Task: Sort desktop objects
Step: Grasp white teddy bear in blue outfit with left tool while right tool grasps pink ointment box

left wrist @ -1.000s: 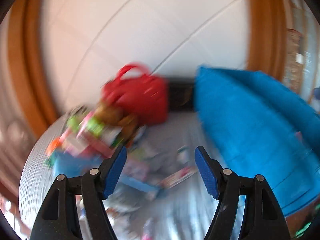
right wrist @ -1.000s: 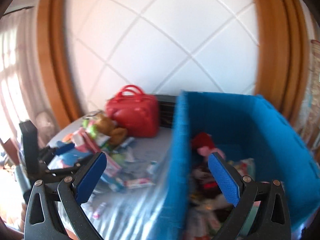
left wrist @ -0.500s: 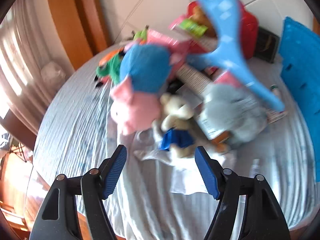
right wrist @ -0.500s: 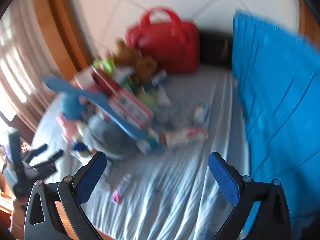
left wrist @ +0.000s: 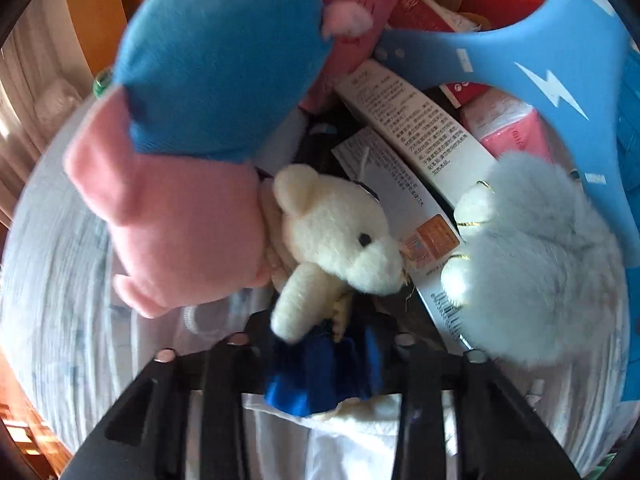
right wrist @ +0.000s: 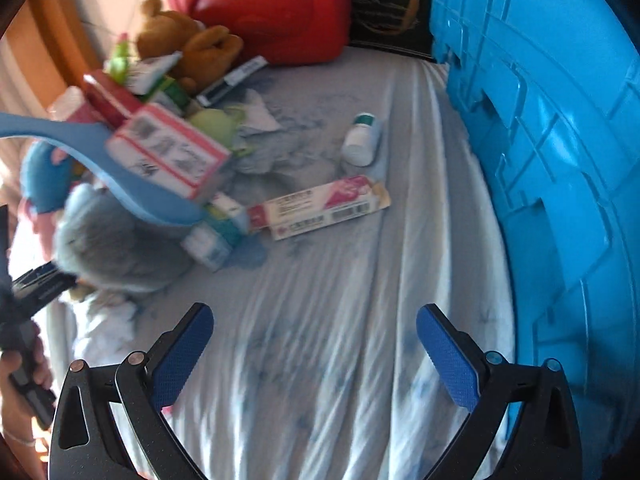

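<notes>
A small cream teddy bear (left wrist: 340, 236) in a blue skirt lies in a pile of toys and boxes on the grey-white bedsheet (left wrist: 52, 280). My left gripper (left wrist: 326, 344) is closing, with the bear's skirted body between its jaws and the pads pressing into the skirt. Beside the bear lie a pink and blue plush (left wrist: 192, 120) and a grey furry plush (left wrist: 540, 264). My right gripper (right wrist: 316, 336) hangs open over bare sheet, with nothing between its fingers. The blue plastic crate (right wrist: 560, 160) stands just right of it.
A long toothpaste box (right wrist: 320, 210) and a white bottle (right wrist: 360, 140) lie ahead of the right gripper. A red bag (right wrist: 272, 4) and a brown teddy (right wrist: 188, 44) sit at the back. A blue plastic frame (left wrist: 520, 52) arches over the boxes. A hand (right wrist: 16, 380) shows at far left.
Both grippers have dropped toward the bed and tilted down. The left one moved onto the cream bear and its jaws narrowed around it. The right stayed open.
</notes>
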Demonstrator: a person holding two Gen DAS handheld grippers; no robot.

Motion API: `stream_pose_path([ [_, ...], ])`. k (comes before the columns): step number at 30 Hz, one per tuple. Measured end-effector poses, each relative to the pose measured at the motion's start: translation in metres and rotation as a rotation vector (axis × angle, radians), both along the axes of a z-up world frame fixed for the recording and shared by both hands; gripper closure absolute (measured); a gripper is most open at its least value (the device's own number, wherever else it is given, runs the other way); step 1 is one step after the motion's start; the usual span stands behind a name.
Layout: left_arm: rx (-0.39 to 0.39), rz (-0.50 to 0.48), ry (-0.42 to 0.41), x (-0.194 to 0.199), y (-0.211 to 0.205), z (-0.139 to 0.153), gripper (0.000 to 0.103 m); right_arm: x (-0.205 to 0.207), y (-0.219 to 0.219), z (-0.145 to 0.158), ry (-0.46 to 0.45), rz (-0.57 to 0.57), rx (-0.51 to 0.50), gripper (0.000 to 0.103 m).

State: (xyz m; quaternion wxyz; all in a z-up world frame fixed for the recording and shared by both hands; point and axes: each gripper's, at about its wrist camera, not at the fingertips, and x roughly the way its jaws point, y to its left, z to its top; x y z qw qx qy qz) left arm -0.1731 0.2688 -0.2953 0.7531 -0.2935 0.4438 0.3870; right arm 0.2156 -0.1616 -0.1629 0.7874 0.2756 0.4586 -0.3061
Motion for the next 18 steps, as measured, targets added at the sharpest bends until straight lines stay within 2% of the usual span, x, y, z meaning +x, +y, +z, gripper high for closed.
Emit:
stream_pose_path([
  [4, 0.028, -0.003, -0.013, -0.01, -0.008, 0.014, 0.074, 0.022, -0.029, -0.021, 0.032, 0.009, 0.005, 0.0],
  [9, 0.075, 0.0, -0.001, -0.034, -0.022, 0.034, 0.074, 0.042, -0.076, -0.035, 0.025, -0.003, 0.012, 0.0],
  [10, 0.076, 0.008, -0.001, -0.037, -0.022, 0.035, 0.074, 0.046, -0.084, -0.037, 0.021, -0.007, 0.017, 0.003],
  [14, 0.073, 0.03, -0.007, -0.047, -0.025, 0.038, 0.074, 0.072, -0.108, -0.05, 0.051, 0.007, 0.001, 0.036],
  [15, 0.071, 0.031, -0.004, -0.048, -0.026, 0.038, 0.074, 0.077, -0.112, -0.054, 0.06, 0.012, 0.012, 0.041],
  [16, 0.071, 0.03, -0.002, -0.048, -0.028, 0.038, 0.074, 0.081, -0.115, -0.062, 0.081, 0.015, 0.036, 0.052],
  [18, 0.068, 0.022, -0.011, -0.048, -0.033, 0.039, 0.074, 0.077, -0.113, -0.069, 0.11, 0.008, 0.068, 0.053],
])
